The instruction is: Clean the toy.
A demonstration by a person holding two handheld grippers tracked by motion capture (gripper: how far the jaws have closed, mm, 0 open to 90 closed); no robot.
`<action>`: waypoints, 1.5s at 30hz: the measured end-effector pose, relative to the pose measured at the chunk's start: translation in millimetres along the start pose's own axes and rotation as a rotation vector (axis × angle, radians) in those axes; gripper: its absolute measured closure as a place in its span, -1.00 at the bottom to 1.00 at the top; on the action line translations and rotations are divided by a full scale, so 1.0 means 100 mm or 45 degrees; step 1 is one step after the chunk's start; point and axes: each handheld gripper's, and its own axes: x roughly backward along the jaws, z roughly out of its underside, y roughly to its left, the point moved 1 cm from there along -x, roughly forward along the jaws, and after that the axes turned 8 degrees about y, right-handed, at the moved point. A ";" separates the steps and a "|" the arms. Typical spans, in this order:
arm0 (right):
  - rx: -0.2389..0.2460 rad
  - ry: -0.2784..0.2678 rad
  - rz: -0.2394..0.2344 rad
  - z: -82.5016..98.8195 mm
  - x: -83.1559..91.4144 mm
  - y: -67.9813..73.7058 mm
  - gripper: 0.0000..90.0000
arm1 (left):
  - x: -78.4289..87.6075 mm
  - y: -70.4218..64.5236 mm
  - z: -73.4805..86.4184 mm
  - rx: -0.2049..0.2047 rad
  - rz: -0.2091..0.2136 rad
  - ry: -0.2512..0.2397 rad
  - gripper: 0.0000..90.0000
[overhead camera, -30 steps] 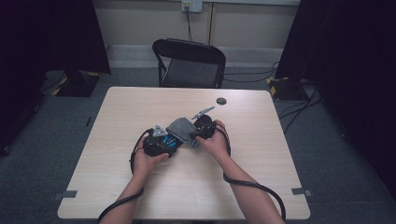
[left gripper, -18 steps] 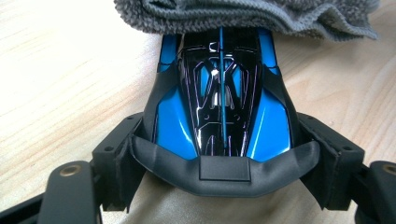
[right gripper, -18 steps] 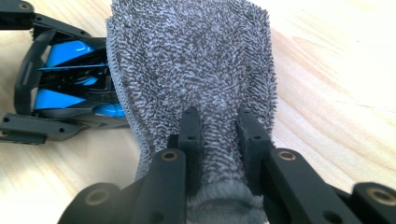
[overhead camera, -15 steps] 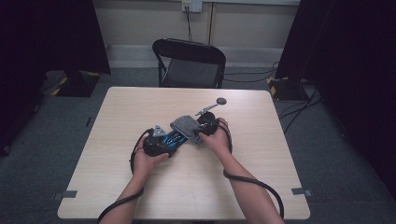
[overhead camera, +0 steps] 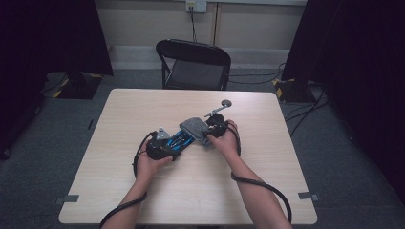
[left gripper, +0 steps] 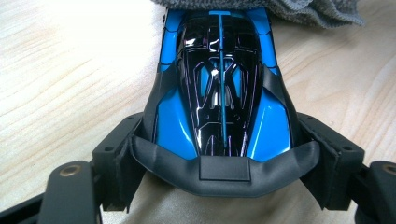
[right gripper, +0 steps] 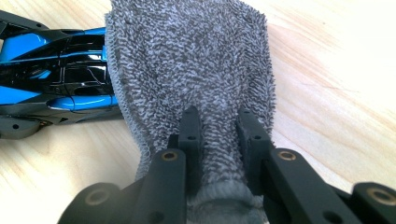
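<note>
Pale wood-grain laminate covered the one square table (overhead camera: 119, 157) at the centre of the high view, with one black folding chair (overhead camera: 196, 64) behind it at upper centre and grey carpet all round. On the tabletop I saw one toy car (left gripper: 219, 88), glossy blue plastic with a black, ribbed canopy and a matt black bumper, lying just left of the frame's middle in the high view. My left gripper (left gripper: 224, 172) was clamped on the car's wide end, a padded black jaw pressed against each flank. One grey cloth (right gripper: 187, 65), a looped terry weave with a stitched hem, draped over the car's far end, at the top edge of the left gripper view. My right gripper (right gripper: 218, 135) pinched a bunched fold of that cloth, its two jaws drawn close together on it. One small round-headed metal piece (overhead camera: 224, 104) lay alone on the table, just above and right of my right hand (overhead camera: 227, 138); I couldn't tell what it was.
</note>
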 end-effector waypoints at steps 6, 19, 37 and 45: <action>-0.014 0.002 0.023 0.05 0.03 -0.08 0.66 | 0.00 0.00 0.00 0.000 0.000 0.001 -0.46; -0.045 0.001 0.067 0.16 0.13 -0.23 0.66 | 0.00 0.00 0.00 0.000 0.000 0.000 -0.46; 0.061 -0.107 0.028 0.13 0.48 -0.01 0.66 | 0.00 0.00 0.00 0.000 0.001 0.000 -0.46; 0.134 -0.135 -0.032 0.12 0.50 0.24 0.66 | 0.00 0.00 0.00 0.000 0.000 0.000 -0.46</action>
